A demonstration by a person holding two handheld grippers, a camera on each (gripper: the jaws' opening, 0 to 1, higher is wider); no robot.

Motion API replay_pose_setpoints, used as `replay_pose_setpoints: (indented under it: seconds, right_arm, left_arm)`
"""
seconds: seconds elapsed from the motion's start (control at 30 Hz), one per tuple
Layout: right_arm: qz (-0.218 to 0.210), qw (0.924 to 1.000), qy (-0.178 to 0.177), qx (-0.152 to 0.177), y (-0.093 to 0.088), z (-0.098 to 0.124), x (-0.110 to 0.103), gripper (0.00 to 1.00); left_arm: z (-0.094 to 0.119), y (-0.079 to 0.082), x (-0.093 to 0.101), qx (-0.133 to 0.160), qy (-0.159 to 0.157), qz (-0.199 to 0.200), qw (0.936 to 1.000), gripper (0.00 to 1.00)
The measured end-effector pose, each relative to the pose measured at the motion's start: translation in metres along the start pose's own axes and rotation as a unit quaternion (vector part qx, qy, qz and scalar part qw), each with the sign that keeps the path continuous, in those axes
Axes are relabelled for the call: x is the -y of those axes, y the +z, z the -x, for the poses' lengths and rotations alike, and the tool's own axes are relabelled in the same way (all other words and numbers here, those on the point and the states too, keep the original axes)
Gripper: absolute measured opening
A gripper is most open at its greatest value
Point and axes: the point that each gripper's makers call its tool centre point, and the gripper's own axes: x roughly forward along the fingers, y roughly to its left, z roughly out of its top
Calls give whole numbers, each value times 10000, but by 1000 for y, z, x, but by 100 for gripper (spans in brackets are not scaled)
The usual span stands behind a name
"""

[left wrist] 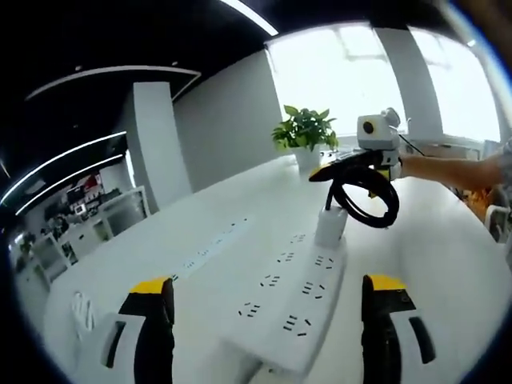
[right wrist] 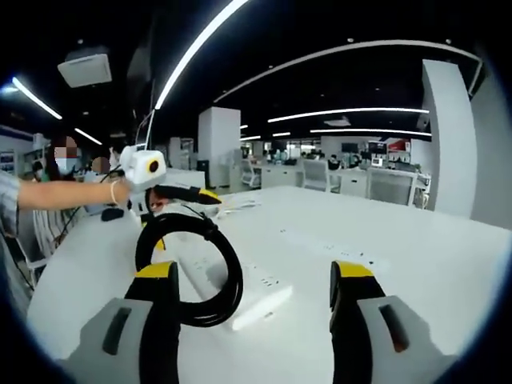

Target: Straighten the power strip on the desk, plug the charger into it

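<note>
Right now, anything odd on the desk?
Yes: the black cable coil hangs in the air, apparently hooked on the right tool, above the strip rather than lying on the desk. Charger stands plugged in.

The left gripper (left wrist: pixel 268 308) is held low over the desk (left wrist: pixel 448 240), jaws spread wide, nothing between them. The right gripper (right wrist: pixel 254 296) also has its jaws wide apart and nothing clamped. In the left gripper view the right gripper reaches in from the desk's right side on a bare forearm (left wrist: pixel 448 170), held above the surface.
</note>
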Motion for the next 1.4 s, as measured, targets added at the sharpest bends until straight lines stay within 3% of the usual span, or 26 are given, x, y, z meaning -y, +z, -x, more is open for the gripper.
replay_pose_setpoints:
  seconds: [0.43,1.0,1.4]
  right_arm:
    - [257,9996,-71,15,-12,6,-5,88]
    - [211,9992,-178,305,-9,23,-12,98]
    - [193,9980,-306,526,3,32,-16,100]
  left_arm:
    - [17,-15,-1,108,185,54,9998,99]
    - [44,-8,-5,530,787,37,9955,99]
    - [55,-6,11,719,869,373,9929,99]
